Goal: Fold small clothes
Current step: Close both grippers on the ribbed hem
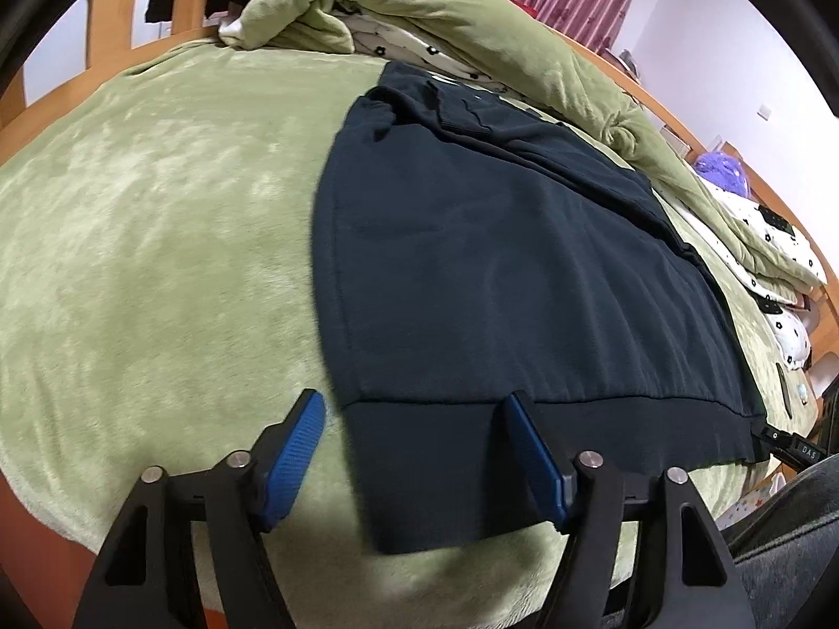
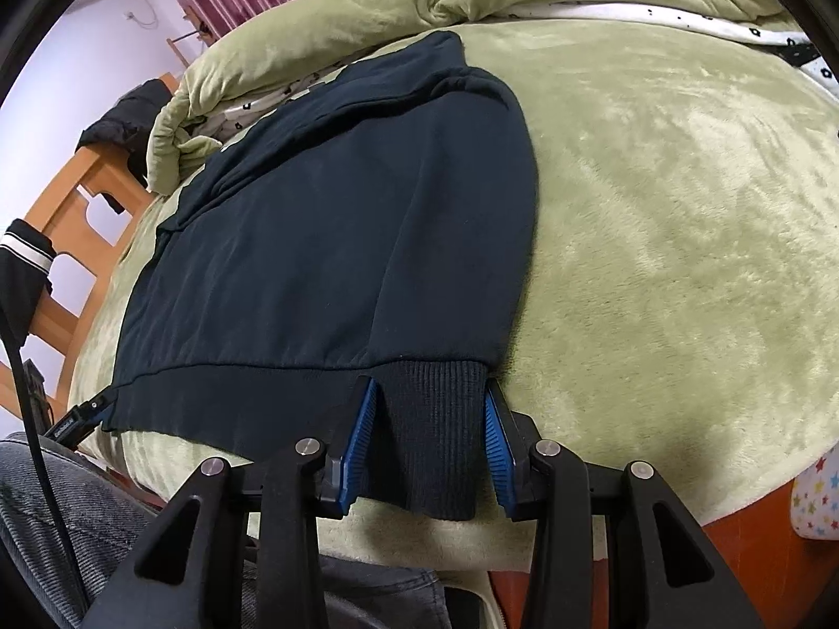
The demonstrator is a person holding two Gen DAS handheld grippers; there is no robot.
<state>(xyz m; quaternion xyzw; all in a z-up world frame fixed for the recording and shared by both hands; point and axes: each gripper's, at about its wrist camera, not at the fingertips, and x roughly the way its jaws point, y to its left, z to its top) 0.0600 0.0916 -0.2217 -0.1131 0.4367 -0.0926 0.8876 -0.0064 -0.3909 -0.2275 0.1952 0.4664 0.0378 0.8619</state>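
Both wrist views, near sweatshirt (image 1: 498,272) hem

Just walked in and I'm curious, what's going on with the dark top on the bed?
A person is folding a dark sweatshirt laid flat on a green blanket. Both grippers are at its ribbed hem: the left gripper straddles one corner, the right gripper the other. Neither has clamped yet, and the hem lies flat.

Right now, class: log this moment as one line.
garment: dark top flat on green blanket | left gripper: open at hem corner | right gripper: straddling ribbed hem, grip unclear
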